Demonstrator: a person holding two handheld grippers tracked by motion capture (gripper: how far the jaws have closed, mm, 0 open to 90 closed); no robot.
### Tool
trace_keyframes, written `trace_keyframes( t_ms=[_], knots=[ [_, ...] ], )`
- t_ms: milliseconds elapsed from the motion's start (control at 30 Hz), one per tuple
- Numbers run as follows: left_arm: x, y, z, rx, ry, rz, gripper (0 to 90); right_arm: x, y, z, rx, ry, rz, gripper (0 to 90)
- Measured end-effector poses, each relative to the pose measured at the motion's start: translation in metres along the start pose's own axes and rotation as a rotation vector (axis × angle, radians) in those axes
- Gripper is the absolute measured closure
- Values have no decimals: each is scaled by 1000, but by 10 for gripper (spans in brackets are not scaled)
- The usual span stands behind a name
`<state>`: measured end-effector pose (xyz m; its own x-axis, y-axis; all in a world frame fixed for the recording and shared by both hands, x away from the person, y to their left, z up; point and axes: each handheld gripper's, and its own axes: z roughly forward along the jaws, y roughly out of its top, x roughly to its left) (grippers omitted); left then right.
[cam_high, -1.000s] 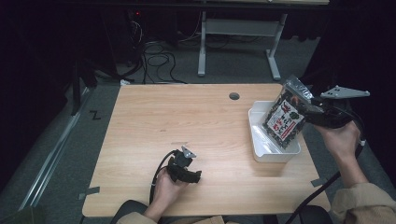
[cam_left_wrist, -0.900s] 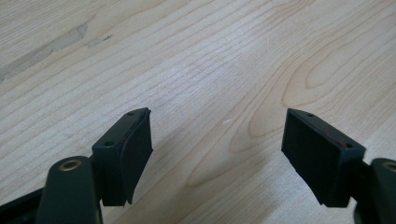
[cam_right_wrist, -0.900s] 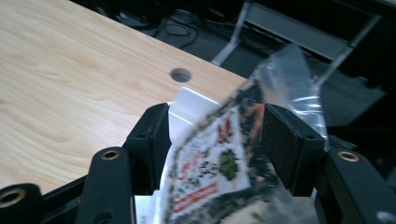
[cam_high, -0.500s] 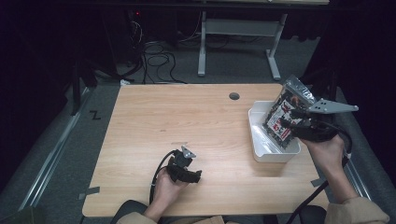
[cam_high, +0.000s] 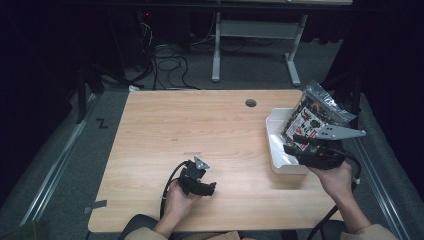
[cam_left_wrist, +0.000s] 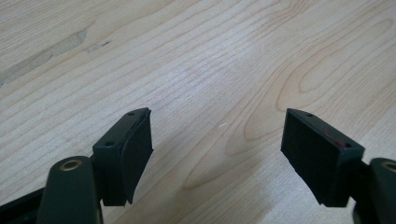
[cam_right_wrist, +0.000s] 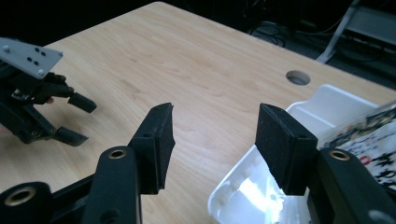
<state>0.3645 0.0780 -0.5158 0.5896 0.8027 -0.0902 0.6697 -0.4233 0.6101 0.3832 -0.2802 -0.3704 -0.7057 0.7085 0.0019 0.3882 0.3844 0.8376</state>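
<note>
While the snack bag (cam_high: 316, 116) stands in the white tray (cam_high: 278, 145), both hand-held grippers gape.

the print on the snack bag (cam_high: 311, 119) is too small to read, the bag hides the far right part of the white tray (cam_high: 278, 150), and in the right gripper view the bag runs off the right edge.

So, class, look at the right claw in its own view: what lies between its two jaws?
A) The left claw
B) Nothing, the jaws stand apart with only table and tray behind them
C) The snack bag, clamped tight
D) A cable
B: the right claw stands open, with bare table and the white tray behind the gap.
</note>
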Motion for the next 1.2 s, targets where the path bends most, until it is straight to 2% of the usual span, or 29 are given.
trace_keyframes(
  t_ms=[133,400,600,1200],
  knots=[
    [0,0,0,-2,0,1,255,4,-7,3,4,13,8,468],
    [-1,0,-1,-9,0,5,255,13,-17,4,15,31,-13,455],
    [-1,0,-1,-14,-2,5,255,19,-26,7,19,65,-6,441],
    [-1,0,-2,-27,-6,6,255,39,-50,29,56,143,4,431]
  ],
)
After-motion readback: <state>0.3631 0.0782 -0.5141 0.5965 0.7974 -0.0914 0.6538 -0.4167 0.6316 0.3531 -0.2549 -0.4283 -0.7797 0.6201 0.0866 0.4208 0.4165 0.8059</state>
